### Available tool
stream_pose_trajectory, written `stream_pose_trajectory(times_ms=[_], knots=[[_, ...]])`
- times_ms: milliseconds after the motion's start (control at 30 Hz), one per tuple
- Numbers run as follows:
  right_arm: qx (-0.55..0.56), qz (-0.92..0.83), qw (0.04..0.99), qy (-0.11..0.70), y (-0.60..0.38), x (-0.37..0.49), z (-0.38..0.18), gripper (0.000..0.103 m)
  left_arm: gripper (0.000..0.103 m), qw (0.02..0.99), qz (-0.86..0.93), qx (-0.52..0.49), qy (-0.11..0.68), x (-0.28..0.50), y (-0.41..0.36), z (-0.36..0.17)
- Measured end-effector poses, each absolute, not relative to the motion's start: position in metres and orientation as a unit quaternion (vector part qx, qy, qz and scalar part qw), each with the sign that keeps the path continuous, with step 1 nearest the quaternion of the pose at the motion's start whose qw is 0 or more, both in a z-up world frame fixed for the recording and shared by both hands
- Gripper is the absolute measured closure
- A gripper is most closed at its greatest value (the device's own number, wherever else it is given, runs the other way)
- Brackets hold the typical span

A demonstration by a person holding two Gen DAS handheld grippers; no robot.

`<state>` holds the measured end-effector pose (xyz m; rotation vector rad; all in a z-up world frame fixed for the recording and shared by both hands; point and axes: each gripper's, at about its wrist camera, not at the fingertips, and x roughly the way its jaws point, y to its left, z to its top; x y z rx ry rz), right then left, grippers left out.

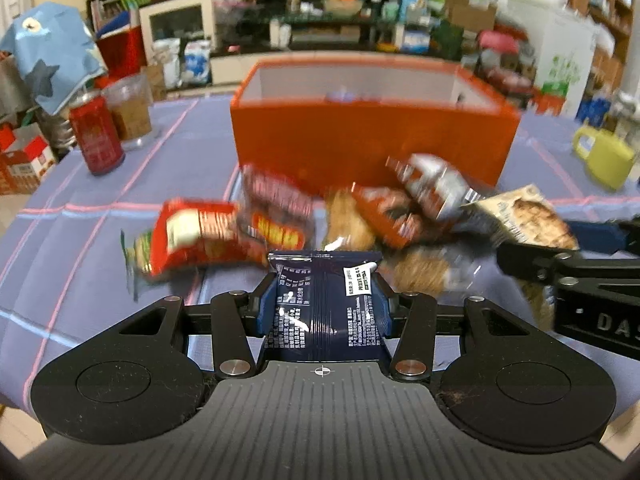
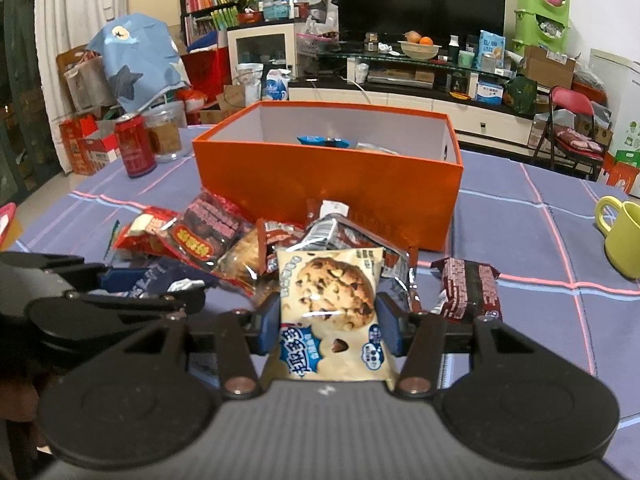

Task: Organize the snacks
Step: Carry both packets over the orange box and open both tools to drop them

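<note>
My left gripper (image 1: 325, 304) is shut on a dark navy snack packet (image 1: 325, 300), held just above the tablecloth in front of the snack pile. My right gripper (image 2: 327, 322) is shut on a cream chocolate-chip cookie packet (image 2: 330, 312); this packet also shows at the right of the left wrist view (image 1: 520, 216). A pile of red and silver snack packets (image 2: 224, 236) lies before an open orange box (image 2: 328, 184), which holds a blue packet (image 2: 322, 141). The left gripper and its navy packet (image 2: 160, 276) show at the left of the right wrist view.
A dark red packet (image 2: 468, 288) lies alone to the right of the pile. A red can (image 2: 134, 146) and a clear jar (image 2: 166, 132) stand at the back left. A yellow-green mug (image 2: 624, 236) stands at the right on the purple checked tablecloth (image 2: 520, 232).
</note>
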<state>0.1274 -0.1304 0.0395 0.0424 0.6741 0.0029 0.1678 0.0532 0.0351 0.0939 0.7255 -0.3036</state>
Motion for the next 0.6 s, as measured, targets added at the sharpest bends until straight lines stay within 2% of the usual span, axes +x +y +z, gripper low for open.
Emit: stream_pose_trajectory(times_ms=[167,400,433,500,567,600], knots=[[0.032,-0.002,0.960,0.280,-0.146,0.141,0.082,0.049,0.073,0.937,-0.168,0.016,0.305,0.193,0.059,0.090],[0.048,-0.017,0.966,0.252,-0.177,0.226,0.122,0.049,0.071,0.947,-0.165,0.014,0.276,0.290,0.018,0.144],[0.045,-0.022,0.967,0.251,-0.179,0.240,0.124,0.049,0.069,0.943,-0.175,0.017,0.284,0.306,0.009,0.144],[0.046,-0.029,0.965,0.257,-0.185,0.265,0.123,0.048,0.058,0.930,-0.196,0.031,0.309,0.337,-0.009,0.133],[0.062,-0.040,0.958,0.279,-0.194,0.288,0.117,0.036,0.051,0.928,-0.165,0.027,0.332,0.352,-0.009,0.121],[0.071,-0.041,0.957,0.279,-0.198,0.291,0.117,0.036,0.048,0.929,-0.158,0.016,0.335,0.349,-0.003,0.118]])
